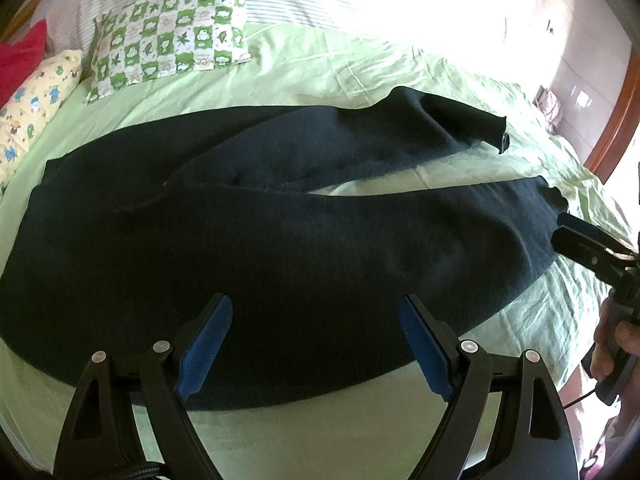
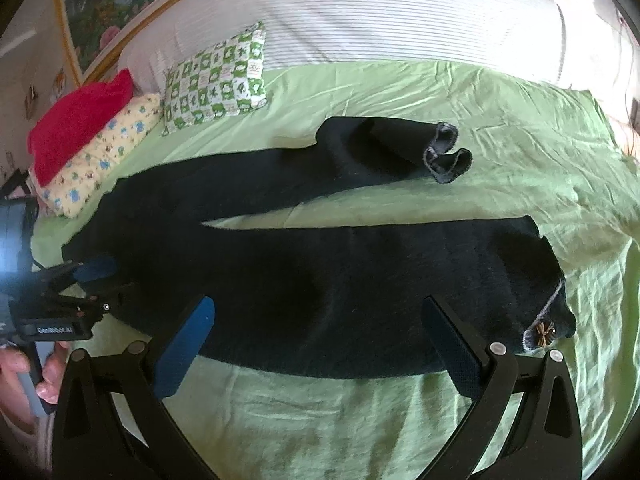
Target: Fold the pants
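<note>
The dark pants (image 2: pixel 304 280) lie spread lengthwise on the green sheet (image 2: pixel 440 92) of the bed, legs parted in a V, so folding appears barely begun; every fold is left to do. The left tool (image 1: pixel 316 344) and right tool (image 2: pixel 320 352) both hover wide open near the pants' near edge, gripping nothing. Only the right view shows the far leg's curled cuff (image 2: pixel 446 152) and a small tag (image 2: pixel 542 334) at the near hem.

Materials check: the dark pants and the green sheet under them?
Dark navy pants: looks like thick matte knit or fleece, faintly ribbed, with a lighter grey inside at the curled far cuff. Light green bed sheet: thin woven fabric, probably cotton, with a slight sheen and fine creases.
</note>
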